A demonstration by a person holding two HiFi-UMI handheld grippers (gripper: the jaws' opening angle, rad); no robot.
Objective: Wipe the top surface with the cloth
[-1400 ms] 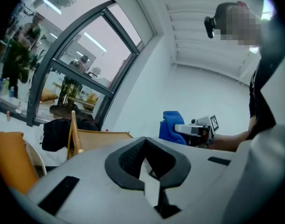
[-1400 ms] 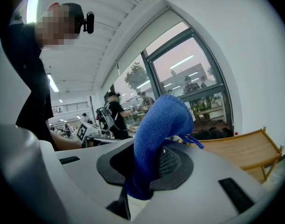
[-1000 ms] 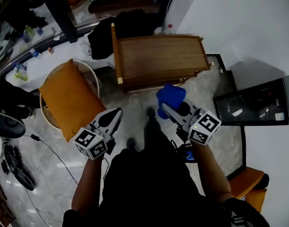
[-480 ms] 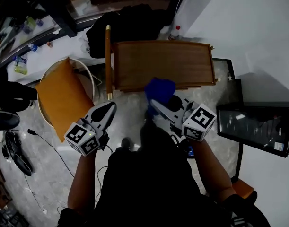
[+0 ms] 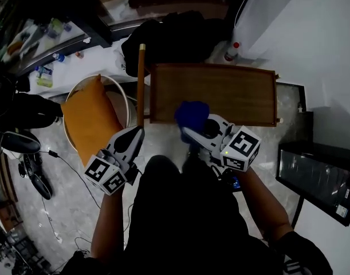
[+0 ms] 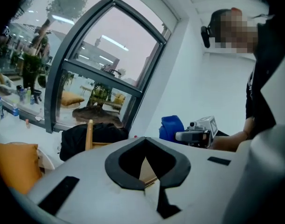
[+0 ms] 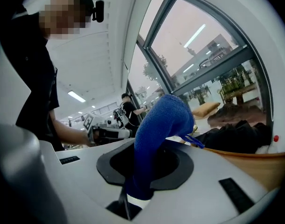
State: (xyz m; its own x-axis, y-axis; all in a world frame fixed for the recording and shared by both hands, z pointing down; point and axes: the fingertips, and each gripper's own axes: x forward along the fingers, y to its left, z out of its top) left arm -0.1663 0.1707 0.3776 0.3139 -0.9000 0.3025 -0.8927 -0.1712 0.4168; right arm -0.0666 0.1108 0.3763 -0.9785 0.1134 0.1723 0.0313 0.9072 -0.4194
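A blue cloth (image 5: 191,114) is pinched in my right gripper (image 5: 189,132), which is shut on it; the cloth (image 7: 160,129) stands up out of the jaws in the right gripper view. It hangs at the near edge of a wooden table top (image 5: 220,93) with a raised rim. My left gripper (image 5: 137,135) is shut with nothing in it, held to the left of the table beside a wooden post (image 5: 141,85). In the left gripper view the blue cloth (image 6: 170,127) and the right gripper's body show across from it.
An orange cushion (image 5: 93,117) lies in a round white chair left of the table. A black bag or garment (image 5: 163,36) sits behind the table. A dark glass-front cabinet (image 5: 321,173) stands at the right. Cables (image 5: 51,153) run over the marble floor.
The view has shifted, so the table sits more squarely ahead. My right gripper with the cloth has come to the table's near edge. The left gripper stays shut at the left.
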